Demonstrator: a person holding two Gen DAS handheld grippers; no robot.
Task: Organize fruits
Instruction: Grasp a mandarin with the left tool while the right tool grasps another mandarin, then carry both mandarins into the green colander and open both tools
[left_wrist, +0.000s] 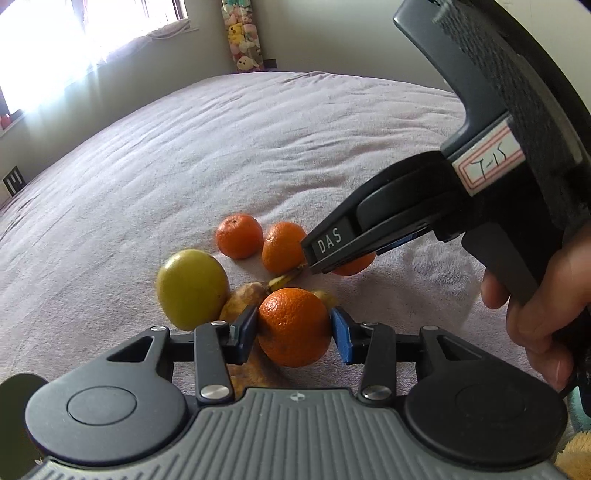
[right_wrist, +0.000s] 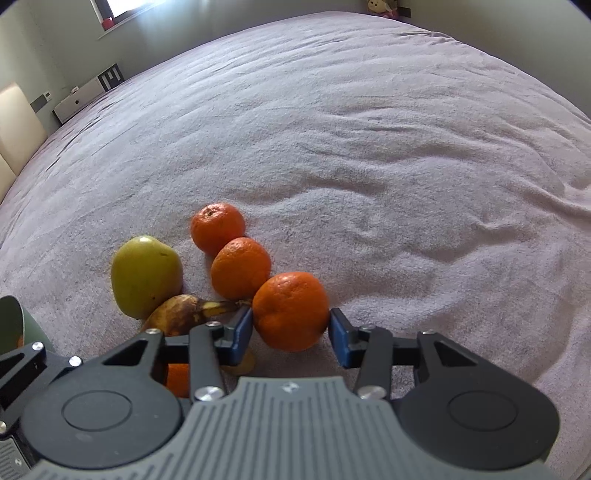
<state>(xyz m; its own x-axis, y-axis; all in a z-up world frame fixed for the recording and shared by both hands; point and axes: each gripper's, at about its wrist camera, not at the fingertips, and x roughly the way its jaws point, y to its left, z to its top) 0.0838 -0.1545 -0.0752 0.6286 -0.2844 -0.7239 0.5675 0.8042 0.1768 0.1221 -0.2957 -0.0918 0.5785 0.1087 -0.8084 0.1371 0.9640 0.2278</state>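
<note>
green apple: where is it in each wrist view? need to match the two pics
Left wrist: green apple sits left of centre, just above the left finger, beside the held orange.
Right wrist: green apple is at lower left, above the browned banana.
Shared landmark: the stem-up mandarin, farthest fruit in both views, up and right of the apple.

Bed w/ wrinkled pale lilac blanket (right_wrist: 369, 129) carries the fruit: green apple (right_wrist: 146, 275), browned banana (right_wrist: 181, 312) touching it, two mandarins (right_wrist: 218, 227) (right_wrist: 240, 267) side by side on the fabric just beyond; rest of blanket bare, creases to the right
</note>
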